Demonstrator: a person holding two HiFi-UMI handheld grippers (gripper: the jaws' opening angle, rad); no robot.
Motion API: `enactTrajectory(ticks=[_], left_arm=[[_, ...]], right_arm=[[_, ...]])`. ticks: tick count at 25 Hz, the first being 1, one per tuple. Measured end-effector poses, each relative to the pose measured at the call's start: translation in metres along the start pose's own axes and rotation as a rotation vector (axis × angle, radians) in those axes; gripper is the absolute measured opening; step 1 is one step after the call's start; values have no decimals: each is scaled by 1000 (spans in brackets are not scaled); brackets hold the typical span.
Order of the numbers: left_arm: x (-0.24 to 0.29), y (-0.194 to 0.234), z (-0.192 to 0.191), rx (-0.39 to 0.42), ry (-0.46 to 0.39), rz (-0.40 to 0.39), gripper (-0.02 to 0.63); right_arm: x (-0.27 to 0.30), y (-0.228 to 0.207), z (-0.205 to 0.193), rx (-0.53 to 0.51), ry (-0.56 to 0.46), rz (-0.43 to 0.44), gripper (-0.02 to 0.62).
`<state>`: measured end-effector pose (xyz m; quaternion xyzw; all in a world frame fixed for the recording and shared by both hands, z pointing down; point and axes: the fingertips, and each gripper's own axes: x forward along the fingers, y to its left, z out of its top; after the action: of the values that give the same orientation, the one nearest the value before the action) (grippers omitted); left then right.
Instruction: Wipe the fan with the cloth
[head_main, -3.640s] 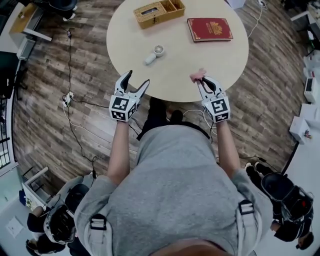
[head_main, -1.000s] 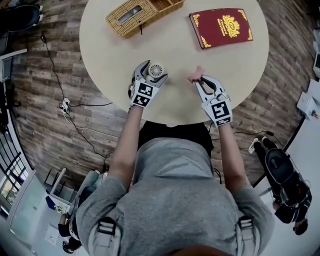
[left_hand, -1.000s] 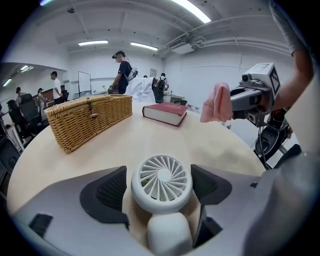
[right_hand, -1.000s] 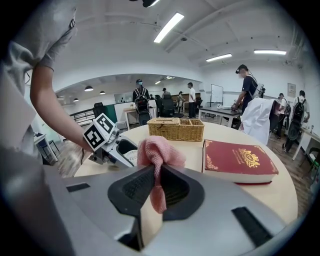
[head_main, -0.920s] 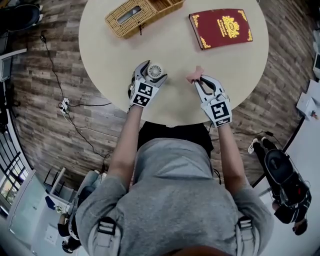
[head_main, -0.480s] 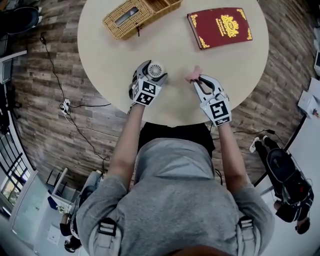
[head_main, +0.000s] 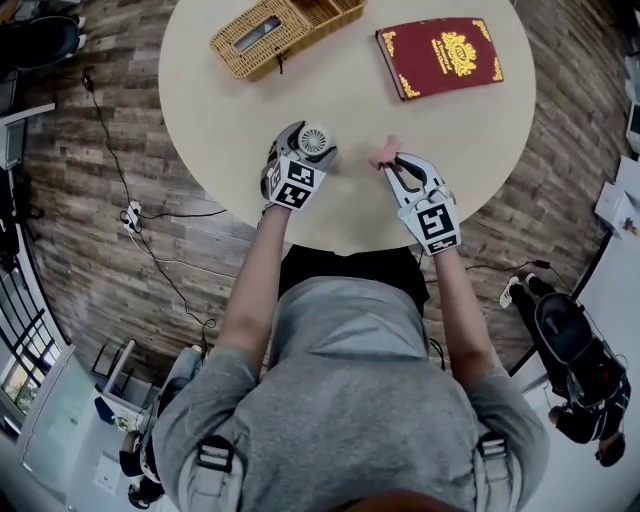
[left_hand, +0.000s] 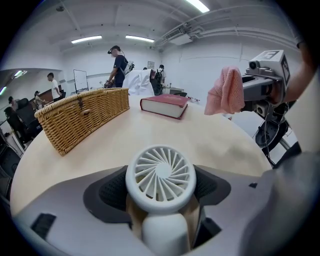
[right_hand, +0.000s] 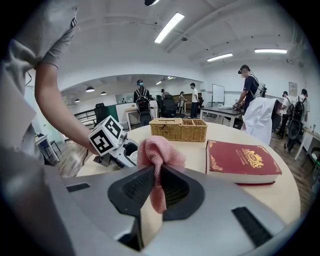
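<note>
Wiping has not begun, as far as we can judge, though both pickups look done. Our left gripper (head_main: 308, 150) is clamped on the small white handheld fan (left_hand: 160, 179), its round grille facing that gripper's camera, over the near part of the round beige table (head_main: 230, 110). Our right gripper (head_main: 395, 168) pinches the pink knitted cloth (right_hand: 159, 152), which bunches above its jaws. Cloth and fan are near but apart; bringing them together and rubbing the grille and handle remains.
</note>
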<state>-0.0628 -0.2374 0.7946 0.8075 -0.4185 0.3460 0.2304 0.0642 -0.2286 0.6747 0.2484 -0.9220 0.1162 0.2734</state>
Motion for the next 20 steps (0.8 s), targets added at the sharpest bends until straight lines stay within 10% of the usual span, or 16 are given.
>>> enactTrajectory(ticks=[20], left_arm=[[-43, -19, 11, 85, -15, -38, 382]], right_arm=[[-9, 39, 33, -26, -56, -11, 43]])
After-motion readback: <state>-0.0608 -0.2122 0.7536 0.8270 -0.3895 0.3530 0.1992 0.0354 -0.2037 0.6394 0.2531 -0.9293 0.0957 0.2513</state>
